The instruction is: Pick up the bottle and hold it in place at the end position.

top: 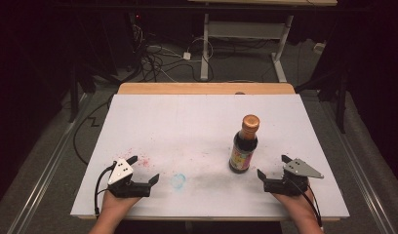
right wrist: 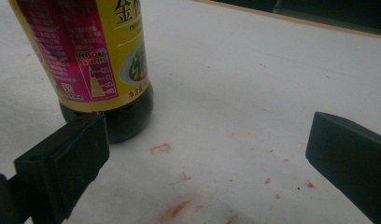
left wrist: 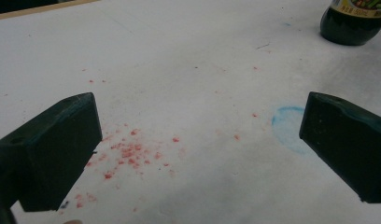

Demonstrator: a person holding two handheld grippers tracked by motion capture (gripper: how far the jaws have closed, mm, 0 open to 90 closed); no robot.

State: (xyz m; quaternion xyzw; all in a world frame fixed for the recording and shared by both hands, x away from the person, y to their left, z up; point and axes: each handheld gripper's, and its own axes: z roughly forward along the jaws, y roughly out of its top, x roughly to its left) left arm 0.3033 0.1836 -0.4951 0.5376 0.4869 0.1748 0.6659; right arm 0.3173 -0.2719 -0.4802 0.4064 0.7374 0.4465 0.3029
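Note:
A dark sauce bottle point(top: 244, 146) with an orange cap and a yellow and pink label stands upright right of the table's middle. Its base appears at the top right in the left gripper view as the bottle point(left wrist: 352, 23), and close up at the left in the right gripper view as the bottle point(right wrist: 95, 60). My left gripper point(top: 143, 170) rests open near the front left, jaws wide apart over red specks. My right gripper point(top: 272, 168) stands open at the front right, its left jaw just short of the bottle's base, nothing between the jaws.
The white table top point(top: 187, 126) carries red stains point(left wrist: 130, 154) and a faint blue ring point(top: 178, 181). A wooden strip point(top: 207, 88) borders the far edge. Beyond it are cables on the floor and a desk frame point(top: 246, 34).

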